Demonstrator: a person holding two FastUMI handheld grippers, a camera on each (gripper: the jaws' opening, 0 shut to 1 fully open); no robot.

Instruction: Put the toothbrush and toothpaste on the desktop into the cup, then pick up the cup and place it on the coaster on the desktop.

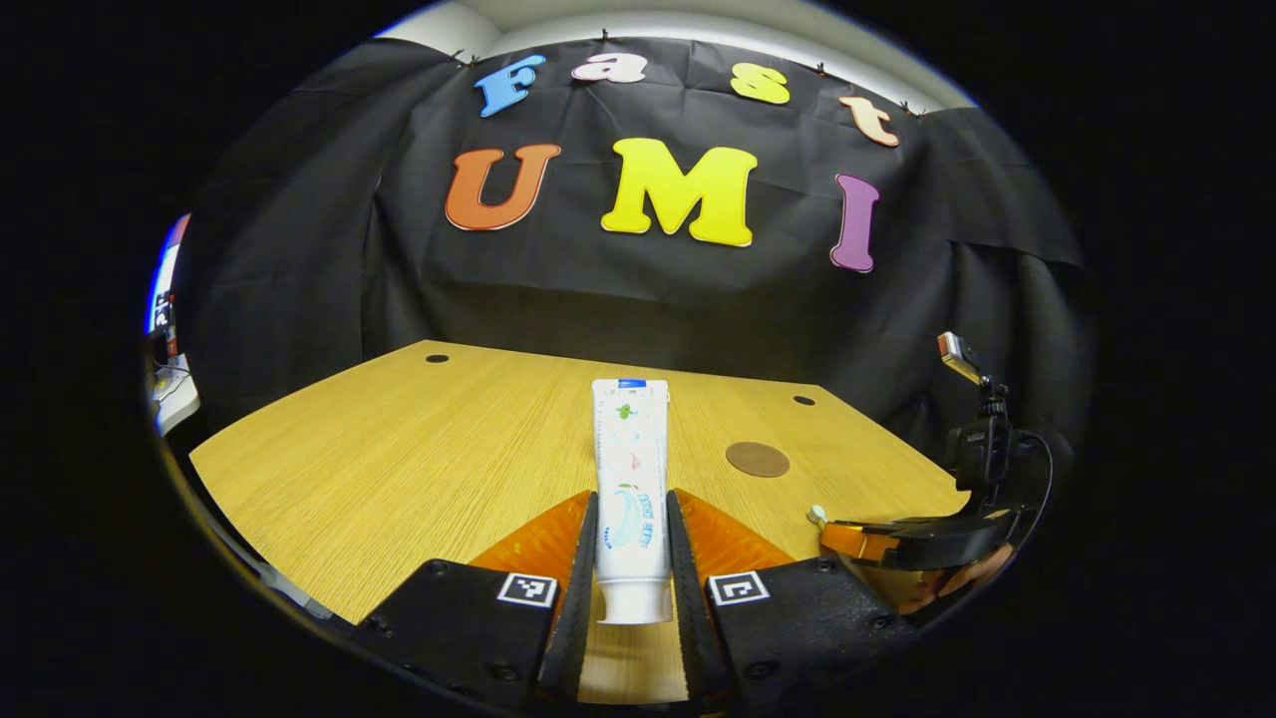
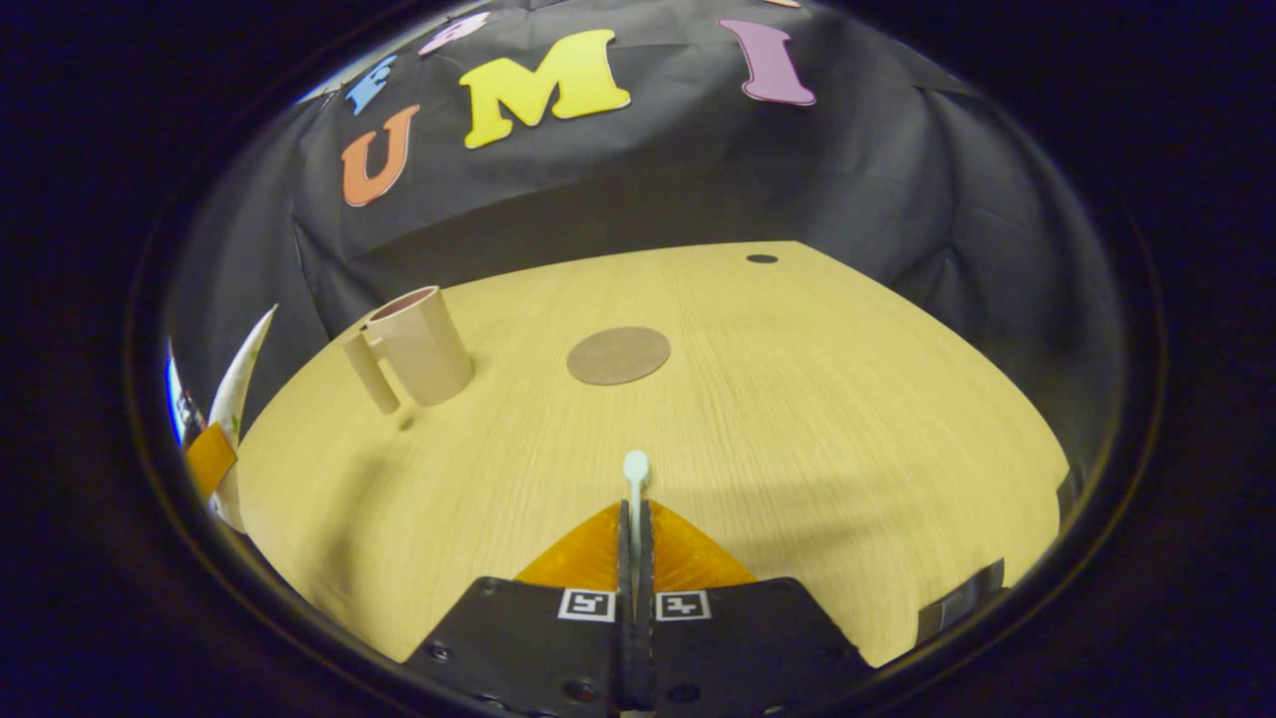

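In the left gripper view my left gripper [image 1: 632,514] is shut on the white toothpaste tube [image 1: 630,469], which points away over the wooden desktop [image 1: 419,469], cap toward the camera. The brown round coaster [image 1: 758,459] lies to its right. My right gripper [image 1: 847,534] shows at the right edge with the toothbrush head [image 1: 816,515] poking out. In the right gripper view my right gripper [image 2: 635,514] is shut on the white toothbrush [image 2: 635,479], held above the desktop [image 2: 797,399]. The beige cup [image 2: 419,344] with a handle stands upright at the left, the coaster [image 2: 618,355] to its right. The toothpaste tube [image 2: 239,384] shows at the far left edge.
Two small dark holes [image 1: 437,357] [image 1: 803,400] sit near the desktop's back corners. The black cloth wall closes the back and sides. A small camera on a mount [image 1: 982,439] rides on the right gripper.
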